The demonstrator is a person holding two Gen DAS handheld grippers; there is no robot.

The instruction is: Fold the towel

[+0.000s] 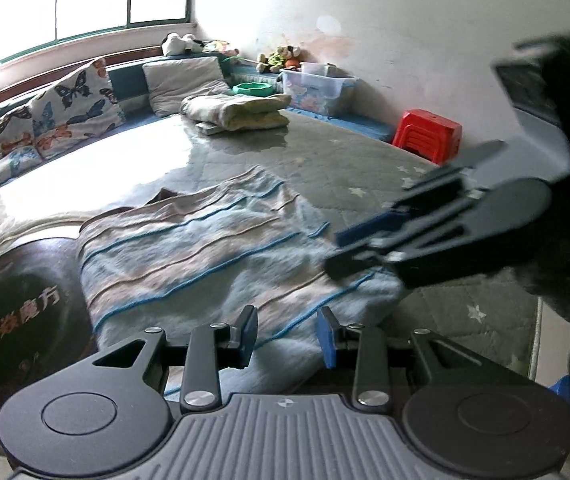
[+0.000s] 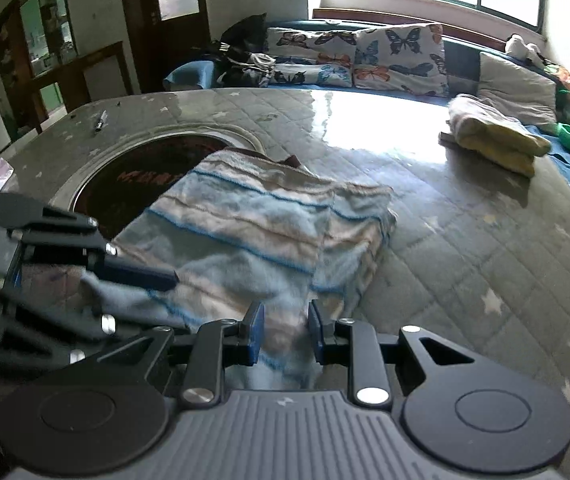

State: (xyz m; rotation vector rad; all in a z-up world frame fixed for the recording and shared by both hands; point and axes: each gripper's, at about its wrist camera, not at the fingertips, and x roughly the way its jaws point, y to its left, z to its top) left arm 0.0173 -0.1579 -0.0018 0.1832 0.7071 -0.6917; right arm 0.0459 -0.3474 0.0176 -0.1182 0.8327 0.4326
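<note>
1. A striped towel (image 2: pixel 253 224) in pale blue and beige lies on a quilted grey surface (image 2: pixel 465 248) printed with white stars. It lies doubled, an upper layer over a lower one that pokes out on its right side, and its far left corner hangs over a round dark inset (image 2: pixel 125 184) in the surface.

2. The left hand-held gripper (image 1: pixel 287 334) hovers just above the towel's near edge. Its blue-padded jaws stand apart, with towel showing through the gap and nothing pinched.

3. The right hand-held gripper (image 2: pixel 285 336) sits low over the near edge too, its jaws parted with fabric between the pads. Whether the cloth is actually caught, I cannot tell.

4. The towel could be partway folded or lying finished. If another fold is due, it would go best by pinching both layers together at matching corners and keeping the edges aligned, since the lower layer already sits offset.

5. The left wrist view alone shows a red stool (image 1: pixel 427 130), a clear storage box (image 1: pixel 317 90) and soft toys along the wall. It also shows the right hand-held gripper from outside, blurred.

6. The right wrist view alone shows a dark wooden door (image 2: pixel 157 20), a pen (image 2: pixel 100 120) on the surface and the layer offset.

7. Both views show butterfly cushions (image 2: pixel 357 60) and a folded yellow blanket (image 2: pixel 497 140).
</note>
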